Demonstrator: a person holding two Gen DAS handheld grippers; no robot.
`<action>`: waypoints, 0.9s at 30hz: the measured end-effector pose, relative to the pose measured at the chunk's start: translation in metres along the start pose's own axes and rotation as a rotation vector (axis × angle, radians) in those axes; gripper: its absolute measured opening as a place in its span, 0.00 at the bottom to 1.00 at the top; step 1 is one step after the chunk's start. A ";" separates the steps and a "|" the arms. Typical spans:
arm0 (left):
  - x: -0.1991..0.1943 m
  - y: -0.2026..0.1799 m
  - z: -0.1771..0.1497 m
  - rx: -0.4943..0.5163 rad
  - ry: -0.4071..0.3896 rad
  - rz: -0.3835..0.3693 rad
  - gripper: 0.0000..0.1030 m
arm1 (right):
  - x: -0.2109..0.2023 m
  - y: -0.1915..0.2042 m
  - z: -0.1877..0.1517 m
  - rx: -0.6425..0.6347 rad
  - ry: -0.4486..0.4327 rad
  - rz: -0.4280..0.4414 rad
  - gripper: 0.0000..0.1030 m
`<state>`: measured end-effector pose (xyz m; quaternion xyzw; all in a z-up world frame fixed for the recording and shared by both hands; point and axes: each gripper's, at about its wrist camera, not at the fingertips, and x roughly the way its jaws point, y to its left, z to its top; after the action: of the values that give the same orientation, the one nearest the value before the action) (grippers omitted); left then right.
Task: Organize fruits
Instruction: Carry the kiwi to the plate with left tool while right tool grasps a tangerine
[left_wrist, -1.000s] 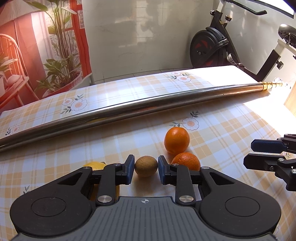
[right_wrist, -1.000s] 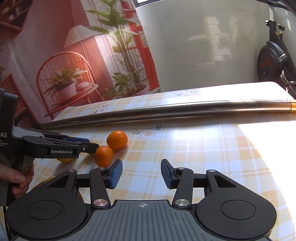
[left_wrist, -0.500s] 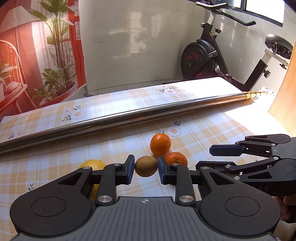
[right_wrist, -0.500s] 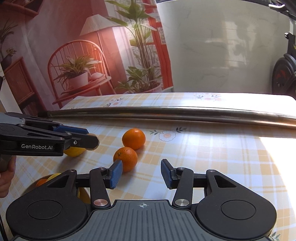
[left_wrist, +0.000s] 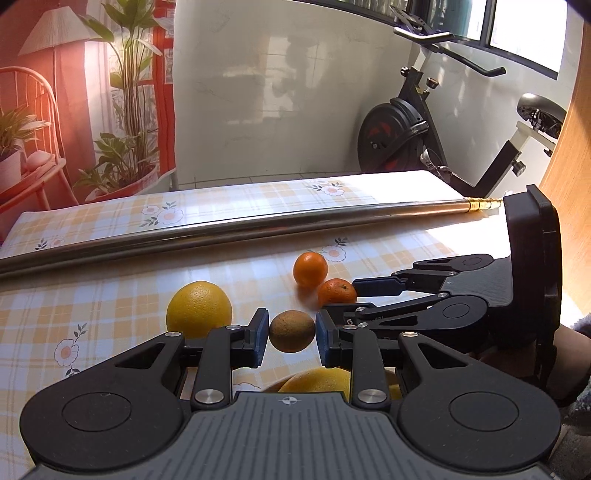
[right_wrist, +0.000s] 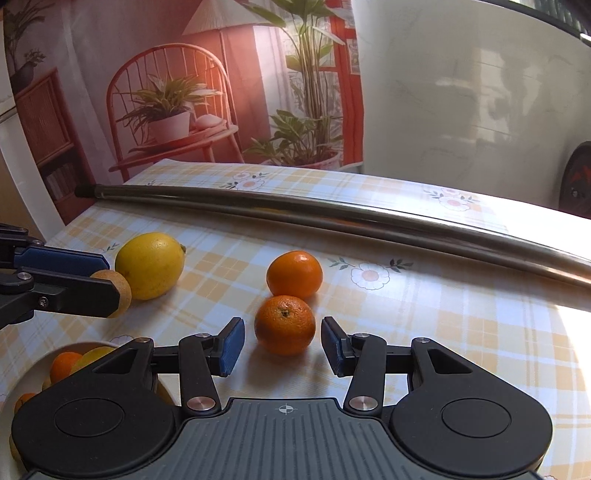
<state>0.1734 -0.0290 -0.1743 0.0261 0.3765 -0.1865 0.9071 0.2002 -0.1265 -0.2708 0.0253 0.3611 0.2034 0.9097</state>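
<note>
Clamping a small round brown kiwi-like fruit (left_wrist: 291, 331) between its blue pads, the left hand-held gripper (left_wrist: 290, 334) carries it above the yellow-checked flowered tabletop (left_wrist: 110, 295), with fruit in a white bowl (right_wrist: 26, 369) showing just below it. The fruit's long axis runs roughly left to right between the pads. A large yellow lemon (right_wrist: 149, 265) lies just left of and beyond that gripper, its nipple end pointing right in the right wrist view. The right hand-held gripper (right_wrist: 282, 345) is level and low over the tabletop, its jaws wide apart and gripping nothing, with a small orange mandarin (right_wrist: 285, 325) sitting between the pads but touching neither, its stem dimple facing the camera. A second orange mandarin (right_wrist: 294, 274) rests just beyond, nearly touching the first. A long silver metal pole (right_wrist: 332, 218) lies across the far side. Part of a hand (left_wrist: 517, 354) shows behind the right gripper's body.
</note>
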 end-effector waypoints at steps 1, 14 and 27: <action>-0.003 0.000 -0.001 -0.004 -0.004 -0.003 0.28 | 0.001 0.000 -0.001 -0.005 0.007 0.003 0.39; -0.033 0.014 -0.025 -0.059 -0.025 -0.021 0.28 | 0.006 0.006 0.002 -0.023 0.029 -0.017 0.32; -0.041 0.002 -0.034 -0.049 -0.019 -0.086 0.28 | -0.060 0.024 -0.013 -0.001 -0.046 0.035 0.32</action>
<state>0.1243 -0.0074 -0.1705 -0.0142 0.3731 -0.2161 0.9022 0.1439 -0.1286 -0.2367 0.0356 0.3394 0.2187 0.9142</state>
